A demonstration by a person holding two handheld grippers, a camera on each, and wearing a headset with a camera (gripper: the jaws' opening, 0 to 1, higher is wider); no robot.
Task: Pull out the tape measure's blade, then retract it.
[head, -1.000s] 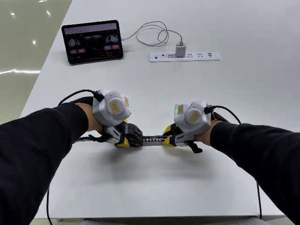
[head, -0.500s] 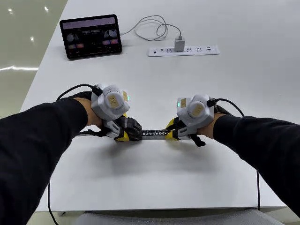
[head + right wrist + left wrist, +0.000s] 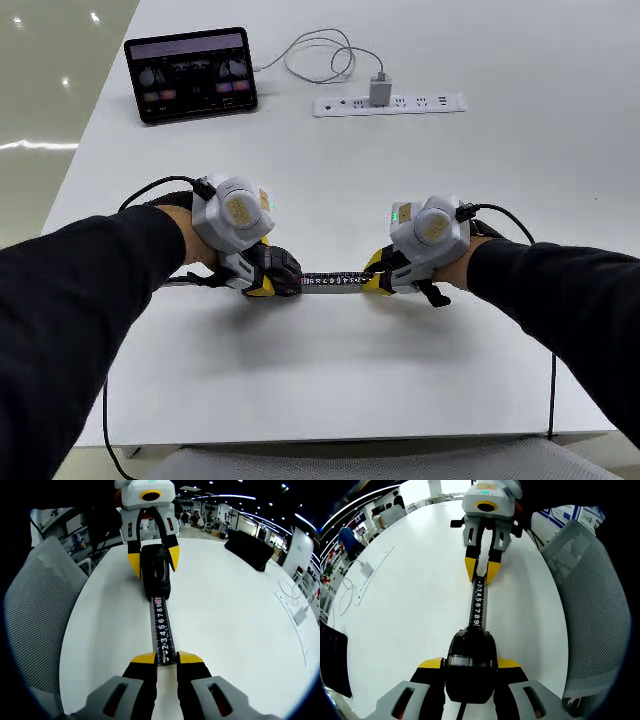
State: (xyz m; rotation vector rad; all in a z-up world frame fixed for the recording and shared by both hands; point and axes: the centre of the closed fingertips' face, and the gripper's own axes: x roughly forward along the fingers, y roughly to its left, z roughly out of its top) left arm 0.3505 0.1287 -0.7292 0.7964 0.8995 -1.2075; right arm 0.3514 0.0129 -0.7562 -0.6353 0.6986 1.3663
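Note:
A black tape measure case (image 3: 278, 270) (image 3: 470, 662) (image 3: 155, 570) rests on the white table, and my left gripper (image 3: 262, 283) (image 3: 470, 663) (image 3: 152, 560) is shut on it. Its blade (image 3: 333, 279) (image 3: 478, 603) (image 3: 161, 630), black with white numbers, runs out to the right. My right gripper (image 3: 378, 281) (image 3: 166, 658) (image 3: 480, 571) is shut on the blade's end. About nine numbers of blade show between the two grippers.
A tablet (image 3: 190, 72) stands at the far left of the table (image 3: 330, 370). A white power strip (image 3: 390, 103) with a charger and looped cable (image 3: 320, 55) lies at the back. A mesh chair (image 3: 585, 605) (image 3: 40, 625) sits at the near edge.
The right gripper has moved to the right with the blade's end, so more blade shows between the grippers. The left gripper has kept the case in place.

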